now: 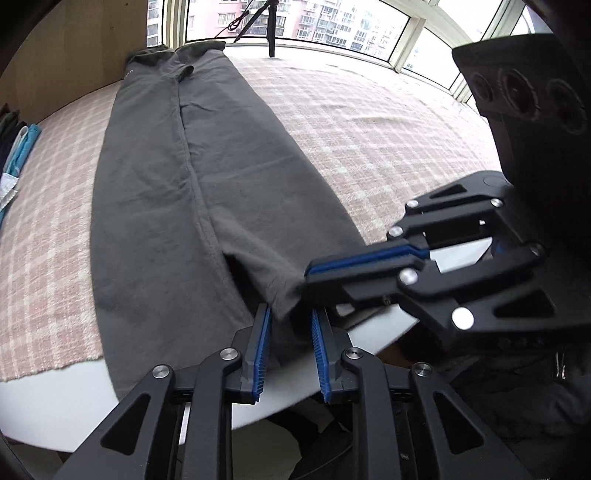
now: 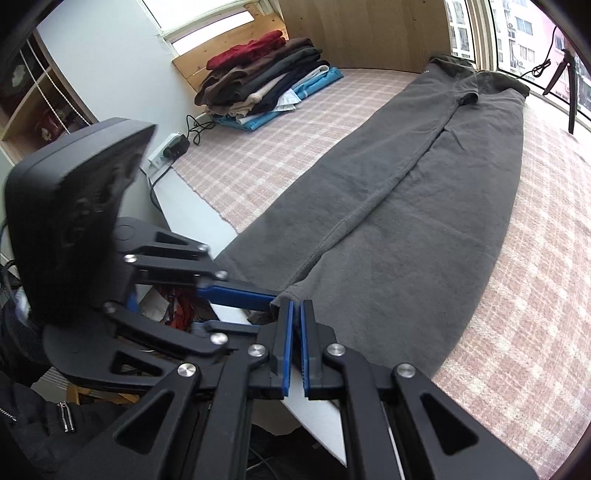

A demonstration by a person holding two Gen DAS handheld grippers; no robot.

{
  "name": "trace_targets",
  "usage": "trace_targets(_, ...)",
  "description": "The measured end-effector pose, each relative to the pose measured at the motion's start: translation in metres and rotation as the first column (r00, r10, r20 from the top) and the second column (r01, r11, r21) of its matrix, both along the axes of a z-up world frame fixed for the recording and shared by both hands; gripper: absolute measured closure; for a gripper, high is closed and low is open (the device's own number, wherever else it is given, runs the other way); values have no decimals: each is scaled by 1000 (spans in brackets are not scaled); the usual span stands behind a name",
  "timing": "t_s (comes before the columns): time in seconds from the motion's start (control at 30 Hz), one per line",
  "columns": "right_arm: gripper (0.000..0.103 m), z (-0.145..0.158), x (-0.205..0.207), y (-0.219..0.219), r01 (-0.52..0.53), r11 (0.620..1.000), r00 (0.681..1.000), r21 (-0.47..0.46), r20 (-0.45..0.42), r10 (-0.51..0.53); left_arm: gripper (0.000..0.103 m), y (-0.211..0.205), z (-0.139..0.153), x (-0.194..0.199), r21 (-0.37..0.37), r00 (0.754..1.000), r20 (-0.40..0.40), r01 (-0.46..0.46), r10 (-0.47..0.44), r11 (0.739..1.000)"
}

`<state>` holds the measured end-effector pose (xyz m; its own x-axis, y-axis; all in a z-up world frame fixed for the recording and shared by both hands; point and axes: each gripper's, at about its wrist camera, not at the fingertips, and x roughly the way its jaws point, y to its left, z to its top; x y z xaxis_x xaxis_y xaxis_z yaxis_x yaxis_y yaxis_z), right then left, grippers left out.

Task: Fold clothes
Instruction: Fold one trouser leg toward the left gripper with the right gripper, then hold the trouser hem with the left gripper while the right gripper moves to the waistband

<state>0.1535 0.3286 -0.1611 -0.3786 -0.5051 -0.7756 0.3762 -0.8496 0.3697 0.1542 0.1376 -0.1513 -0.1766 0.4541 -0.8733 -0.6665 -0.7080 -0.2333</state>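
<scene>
1. Left wrist view: the left gripper (image 1: 291,314) stands with its blue-padded jaws narrowly parted; a hem corner of the grey trousers (image 1: 184,177) hangs in the gap, and the pads do not visibly press on it.
2. Just right of those jaws, the right gripper (image 1: 308,277) comes in sideways, its jaws closed on the same hem corner, which it lifts a little off the surface.
3. Ahead of the jaws, the trousers lie flat and lengthwise on a pink checked cloth (image 1: 369,129), the two legs side by side, the waistband at the far end near the window (image 1: 314,18).
4. A black tripod (image 1: 271,26) stands beyond the waistband.
5. Right wrist view: the right gripper (image 2: 297,304) has its jaws drawn together at the tips, pinching the trouser hem (image 2: 291,290) at the near table edge (image 2: 314,417).
6. Left of those jaws, the left gripper (image 2: 275,310) reaches in from the side; one blue finger (image 2: 236,295) touches the hem just beside the pinch.
7. Far ahead and to the left, a stack of folded clothes (image 2: 266,77) rests on the cloth against a wooden panel (image 2: 369,33).
8. A power strip (image 2: 168,149) with a plugged cable lies left of the cloth.
</scene>
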Motion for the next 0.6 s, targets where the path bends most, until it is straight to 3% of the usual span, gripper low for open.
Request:
trace_targets(0.03, 98, 1, 0, 2, 2, 1000, 1000, -8, 11, -2, 83, 2, -2, -2, 4, 1000, 0, -4, 4, 1000)
trace_targets(0.1, 96, 3, -1, 8, -3, 999, 999, -38, 39, 5, 100, 1, -5, -4, 19, 1000, 11, -26, 26, 999)
trace_targets(0.2, 82, 11, -1, 28, -11, 993, 997, -115, 80, 20, 100, -4, -4, -5, 57, 998, 29, -59, 57, 997)
trace_targets(0.23, 77, 12, -5, 40, 28, 995, 997, -94, 72, -22, 100, -6, -2, -4, 71, 997, 31, -66, 64, 995)
trace_targets(0.33, 75, 9, -25, 78, 174, 985, 983, 6, 65, -174, 100, -13, 5, 0, 113, 996, 46, -87, 83, 990)
trace_targets(0.43, 75, -13, -59, 107, 271, 962, 952, 41, 137, -274, 100, -16, 3, 0, 115, 993, 57, -108, 102, 987)
trace_targets(0.6, 75, -41, -94, 98, 244, 965, 943, 99, 210, -260, 100, -21, -3, 2, 118, 989, 78, -132, 124, 984)
